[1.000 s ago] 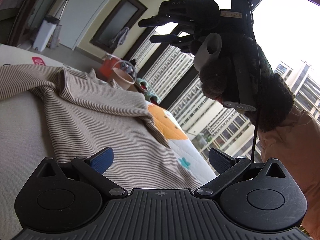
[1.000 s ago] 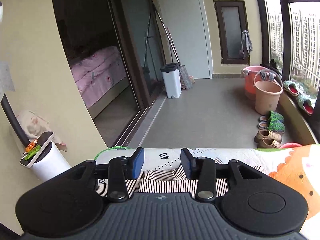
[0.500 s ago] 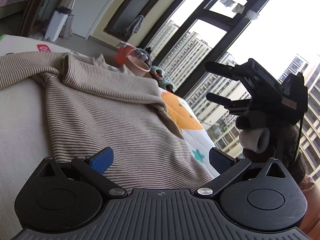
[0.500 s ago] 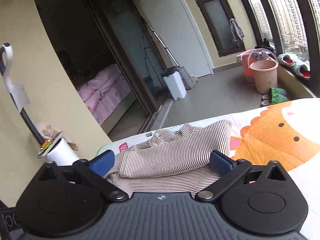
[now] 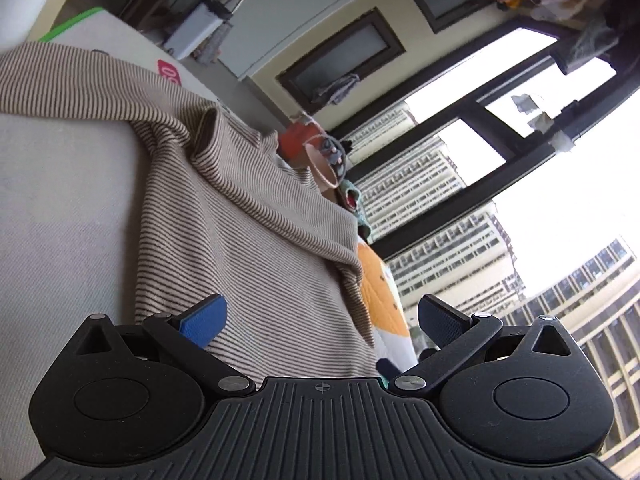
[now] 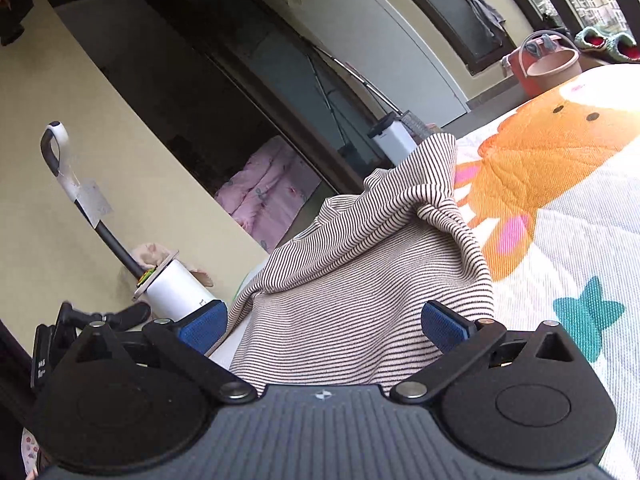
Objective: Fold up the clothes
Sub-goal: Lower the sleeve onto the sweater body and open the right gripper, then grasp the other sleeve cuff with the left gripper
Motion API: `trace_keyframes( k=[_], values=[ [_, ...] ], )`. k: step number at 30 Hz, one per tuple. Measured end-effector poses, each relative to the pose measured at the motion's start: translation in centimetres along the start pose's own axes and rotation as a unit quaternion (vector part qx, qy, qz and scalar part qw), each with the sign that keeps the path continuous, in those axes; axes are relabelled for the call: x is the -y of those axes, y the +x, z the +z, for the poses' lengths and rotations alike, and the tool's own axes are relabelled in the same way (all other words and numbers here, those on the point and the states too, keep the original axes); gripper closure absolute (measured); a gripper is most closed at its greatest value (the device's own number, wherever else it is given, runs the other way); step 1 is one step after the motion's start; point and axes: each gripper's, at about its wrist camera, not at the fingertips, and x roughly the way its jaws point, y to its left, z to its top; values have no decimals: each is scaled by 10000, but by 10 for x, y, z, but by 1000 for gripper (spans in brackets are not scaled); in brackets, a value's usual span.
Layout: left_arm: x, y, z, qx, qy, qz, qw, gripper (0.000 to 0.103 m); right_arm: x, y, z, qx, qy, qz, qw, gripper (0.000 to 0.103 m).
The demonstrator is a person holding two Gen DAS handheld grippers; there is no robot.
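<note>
Both your grippers are spread wide and empty: left gripper (image 5: 320, 320), right gripper (image 6: 322, 326). The striped shirt (image 5: 248, 240) lies on the quilted mat (image 6: 560, 240) just ahead, its far sleeve (image 6: 400, 208) bunched over the body. Probably positioned low at the hem for the next grab.

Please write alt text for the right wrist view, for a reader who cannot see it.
The right gripper is open, its blue fingers spread on either side of a rumpled striped shirt that lies on a quilt printed with an orange animal and a teal star. Behind are a cream wall, a white trash bin and a pink bucket.
</note>
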Motion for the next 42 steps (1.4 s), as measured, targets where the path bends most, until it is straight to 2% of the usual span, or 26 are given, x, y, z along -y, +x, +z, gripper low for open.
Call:
trace_keyframes(
  k=[2,6,9,11,14,15,17,19,23,27,29,31,34,36,38,40,42],
  values=[
    [2,-3,4,179,-11,182,9997,0,-4,-3,0,-47,-136,167,9998,0],
    [12,-16,13,842,531,944,9905,0,-17,-13,-2,-60,-465,699,9965,0],
    [15,-27,24,1154,768,1349,9811,0,-28,-17,-6,-35,-777,598,9952,0],
    [16,-39,31,1481,1054,1723,9681,0,-30,-18,-7,-22,-865,511,9949,0],
    [17,-69,46,2067,1354,2346,9402,0,-31,-21,-6,3,-863,545,9948,0],
    [18,-81,54,2160,1268,2561,9336,0,-31,-22,-6,11,-857,581,9946,0],
    [15,-95,64,2150,1023,2845,9286,0,-33,-21,-7,16,-880,678,9938,0],
    [7,-106,68,2069,876,2845,9320,0,-35,-21,-8,10,-929,747,9929,0],
    [-20,-109,64,1858,400,2597,9468,0,-37,-21,-8,-27,-972,827,9918,0],
    [-49,-99,62,1638,-250,2596,9514,0,-34,-19,-7,-53,-882,704,9936,0],
    [-64,-99,64,1633,-695,2407,9542,0,-31,-19,-7,-48,-801,658,9946,0],
    [-78,-104,68,1837,-1212,2118,9522,0,-29,-19,-6,-47,-729,653,9952,0],
    [-89,-117,70,2073,-1408,1860,9501,0,-27,-17,-7,-81,-680,625,9957,0],
    [-91,-120,74,1996,-1297,1885,9528,0,-27,-16,-7,-110,-694,621,9956,0],
    [-99,-121,78,1892,-1314,2039,9515,0,-27,-16,-8,-123,-715,626,9954,0],
    [-113,-121,80,1876,-1588,2006,9483,0,-27,-15,-9,-134,-713,616,9955,0],
    [-139,-122,78,1933,-2130,1805,9406,0,-26,-14,-9,-147,-692,599,9957,0]
  ],
)
